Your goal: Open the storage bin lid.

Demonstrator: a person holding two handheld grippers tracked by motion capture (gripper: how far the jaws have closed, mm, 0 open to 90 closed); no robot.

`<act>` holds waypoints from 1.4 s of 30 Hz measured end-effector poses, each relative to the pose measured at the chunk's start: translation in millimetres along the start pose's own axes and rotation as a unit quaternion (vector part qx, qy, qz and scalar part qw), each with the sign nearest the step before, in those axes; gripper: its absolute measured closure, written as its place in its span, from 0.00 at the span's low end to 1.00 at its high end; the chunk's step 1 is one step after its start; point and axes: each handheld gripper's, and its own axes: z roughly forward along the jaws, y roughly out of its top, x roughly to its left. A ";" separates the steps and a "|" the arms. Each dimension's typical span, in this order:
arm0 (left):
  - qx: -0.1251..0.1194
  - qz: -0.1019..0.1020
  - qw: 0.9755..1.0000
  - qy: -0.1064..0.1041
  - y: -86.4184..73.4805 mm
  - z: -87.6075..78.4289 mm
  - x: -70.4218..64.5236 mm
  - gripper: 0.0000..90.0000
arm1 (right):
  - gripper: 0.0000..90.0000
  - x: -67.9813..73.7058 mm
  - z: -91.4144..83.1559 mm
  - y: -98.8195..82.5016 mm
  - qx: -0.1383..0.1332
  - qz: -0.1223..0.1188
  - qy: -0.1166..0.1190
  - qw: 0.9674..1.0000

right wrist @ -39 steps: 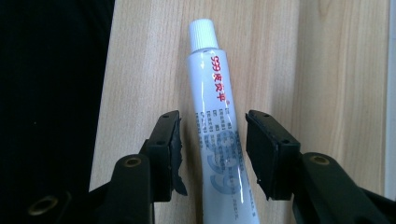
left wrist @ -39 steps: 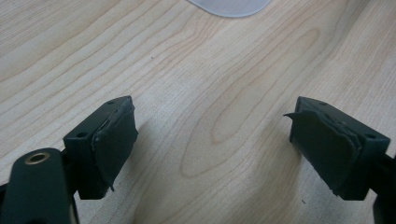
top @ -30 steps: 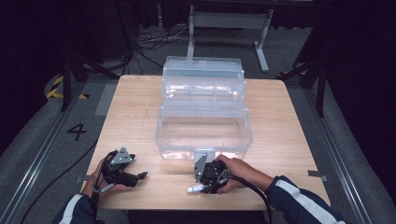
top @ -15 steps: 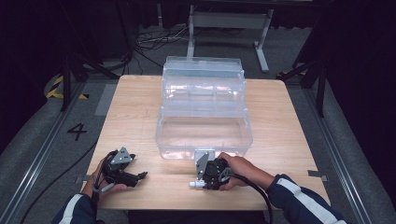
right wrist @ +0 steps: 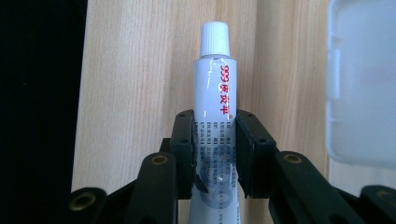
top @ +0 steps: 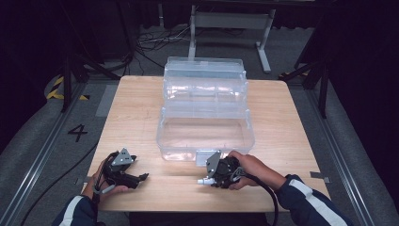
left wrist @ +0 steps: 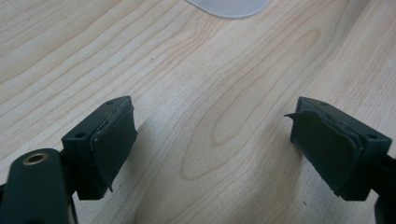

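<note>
White tube [right wrist: 217,107] with red "999" and small red writing, cap pointing straight away from right hand-held gripper [right wrist: 215,154], squeezed between its pads, just closing, left hand-held gripper [left wrist: 212,144] wide apart, holding nothing, above bench [left wrist: 196,70].

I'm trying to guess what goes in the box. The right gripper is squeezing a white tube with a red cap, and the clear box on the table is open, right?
Nearly. The tube has a white cap, not a red one; only its lettering is red. The right gripper view shows it, with the right gripper squeezing the tube. The clear box on the table is open, as you said.
</note>
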 end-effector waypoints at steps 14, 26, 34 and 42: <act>-0.001 -0.001 1.000 0.000 0.0 0.1 -0.2 0.16 | 0.79 -3.8 -41.3 -18.6 -0.041 0.010 -0.027 0.999; -0.001 -0.001 1.000 0.000 0.0 0.1 -0.2 0.16 | 0.79 -1.9 -71.8 -24.5 -0.067 0.016 -0.051 0.996; 0.000 -0.001 1.000 0.000 0.0 0.0 -0.2 0.16 | 0.79 -5.4 -98.2 -22.8 -0.077 0.011 -0.070 0.994; 0.000 -0.001 1.000 0.000 0.1 0.0 -0.3 0.16 | 0.79 -13.8 -129.4 -20.1 -0.086 0.017 -0.106 0.991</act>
